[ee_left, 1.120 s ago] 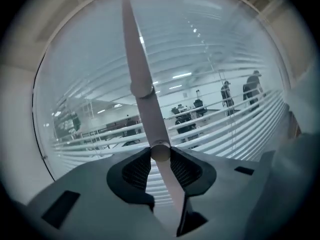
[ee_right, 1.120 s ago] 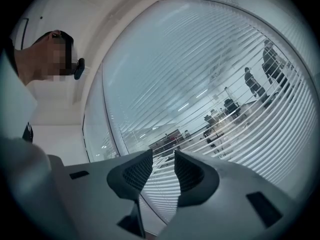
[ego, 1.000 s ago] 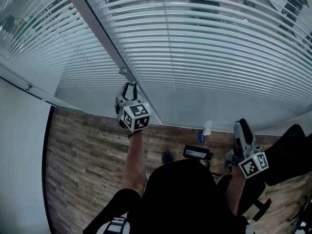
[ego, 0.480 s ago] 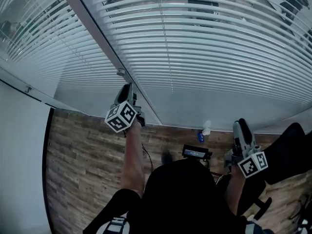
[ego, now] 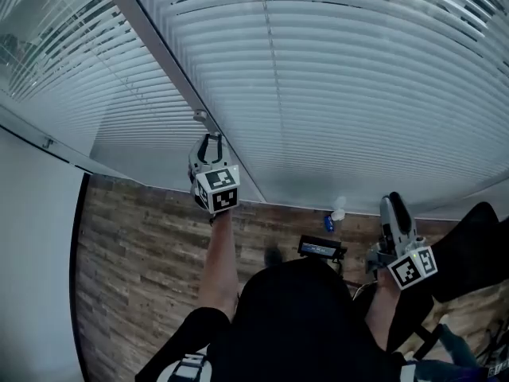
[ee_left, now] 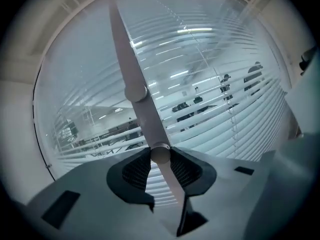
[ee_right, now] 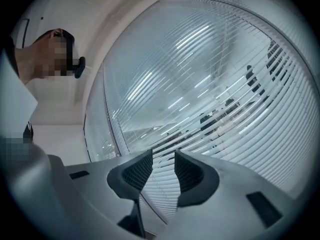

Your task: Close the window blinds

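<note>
My left tool (ee_left: 160, 156) is clamped on the blind's tilt wand (ee_left: 131, 69). Its jaws have just been closing, and both dark ribbed pads (ee_left: 136, 170) now press on a round collar of the wand right at their tips. The pale rod climbs away from the jaws toward the top of the left gripper view, passing a second collar higher up, and it also runs down past the pads toward the tool's body. In the head view this left tool (ego: 209, 138) is held up at the foot of the glass, just beside the pale bar (ego: 159, 46) that divides the two blinds. Its marker cube (ego: 219, 189) faces back toward me and my bare forearm (ego: 219, 269) stretches up behind it.

My right tool (ee_right: 163, 169) holds nothing. Its jaws stand a narrow gap apart, and only slats show between them. In the head view the right tool (ego: 395, 205) sits low on my right, well apart from the left one, pointing at the bottom of the window.

The window blinds (ego: 342, 94) hang fully lowered over the wide pane ahead of me, with a second set (ego: 71, 78) on the pane to the left. The slats lie close together, and dark slits remain along the upper rows. Through those slits the gripper views show lights and dark shapes beyond the glass.

Under the window is a wood-plank floor (ego: 135, 253). A small blue thing (ego: 328, 224) and a white one (ego: 339, 209) lie there near the wall.
</note>
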`<state>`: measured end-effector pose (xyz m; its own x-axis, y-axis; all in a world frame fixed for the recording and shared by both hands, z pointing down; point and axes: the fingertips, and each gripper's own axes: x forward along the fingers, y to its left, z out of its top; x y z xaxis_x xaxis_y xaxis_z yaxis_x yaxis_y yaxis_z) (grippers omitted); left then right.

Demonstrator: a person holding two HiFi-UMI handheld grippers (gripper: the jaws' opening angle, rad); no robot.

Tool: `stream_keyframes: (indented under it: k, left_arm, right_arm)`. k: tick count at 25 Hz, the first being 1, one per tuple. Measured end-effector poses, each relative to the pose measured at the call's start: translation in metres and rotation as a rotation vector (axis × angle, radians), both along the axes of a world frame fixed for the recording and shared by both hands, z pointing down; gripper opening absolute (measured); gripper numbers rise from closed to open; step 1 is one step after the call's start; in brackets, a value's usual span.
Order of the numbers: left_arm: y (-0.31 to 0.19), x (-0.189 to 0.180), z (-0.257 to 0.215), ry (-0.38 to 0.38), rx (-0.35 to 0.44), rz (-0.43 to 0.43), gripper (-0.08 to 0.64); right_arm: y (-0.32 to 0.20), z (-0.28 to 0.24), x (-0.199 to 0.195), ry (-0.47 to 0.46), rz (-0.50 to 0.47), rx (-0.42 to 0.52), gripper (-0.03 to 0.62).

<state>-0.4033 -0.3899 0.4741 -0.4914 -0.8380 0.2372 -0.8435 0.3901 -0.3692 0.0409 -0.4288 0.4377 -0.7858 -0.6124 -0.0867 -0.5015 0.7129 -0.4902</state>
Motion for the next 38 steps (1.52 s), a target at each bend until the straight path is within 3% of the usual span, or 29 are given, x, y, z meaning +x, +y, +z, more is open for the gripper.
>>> stream_keyframes:
  k: [4,6,10,12,14,21,23,25,27,28,31,32,34,36,38]
  left_arm:
    - [0.0,0.0,0.002,0.09,0.059,0.009,0.137]
    - [0.001,0.004,0.0,0.216,0.129,0.018,0.146]
    - [0.005,-0.002,0.0,0.544,0.315,-0.003,0.16]
    - [0.006,-0.006,-0.001,0.586,0.338,-0.014,0.151]
    - [0.005,-0.006,0.0,0.508,0.282,-0.02,0.138]
    - [0.0,-0.003,0.003,-0.018,-0.023,-0.044,0.137]
    - [-0.001,-0.001,0.004,-0.109,-0.075,-0.047,0.137]
    - [-0.001,-0.001,0.004,-0.131,-0.085,-0.044,0.137]
    - [-0.001,0.0,0.003,-0.041,-0.027,-0.032,0.138]
    - [0.0,0.002,0.004,0.063,0.034,-0.023,0.139]
    - [0.005,0.002,0.01,0.468,0.246,-0.02,0.19]
    - [0.007,0.0,0.011,0.554,0.293,-0.025,0.19]
    - [0.008,-0.006,0.008,0.611,0.341,-0.033,0.19]
    - [0.006,-0.007,0.004,0.585,0.339,-0.032,0.167]
    - [0.005,-0.005,0.003,0.513,0.293,-0.035,0.141]
  right_arm:
    - [0.002,-0.002,-0.002,0.001,-0.007,0.005,0.123]
    - [0.002,-0.003,-0.002,0.003,-0.006,0.007,0.123]
    - [0.002,-0.003,-0.001,0.007,-0.001,0.007,0.123]
    - [0.001,-0.002,0.0,0.008,0.001,0.006,0.123]
    - [0.001,-0.001,0.002,0.008,0.004,0.002,0.123]
    - [-0.001,0.002,0.001,0.01,0.002,-0.002,0.123]
    - [-0.001,0.002,0.0,0.009,-0.001,-0.001,0.123]
    - [-0.001,0.001,-0.001,0.008,-0.004,0.0,0.123]
    - [0.0,0.001,0.0,0.007,-0.004,0.0,0.123]
    - [0.001,0.001,0.001,0.006,-0.003,0.001,0.123]
    - [0.001,0.002,0.005,0.006,0.005,0.001,0.123]
    - [0.001,0.003,0.006,0.006,0.009,0.001,0.123]
    - [0.001,0.004,0.007,0.007,0.014,-0.001,0.123]
    - [0.001,0.004,0.007,0.01,0.019,-0.002,0.123]
    - [0.0,0.004,0.008,0.012,0.022,-0.001,0.123]
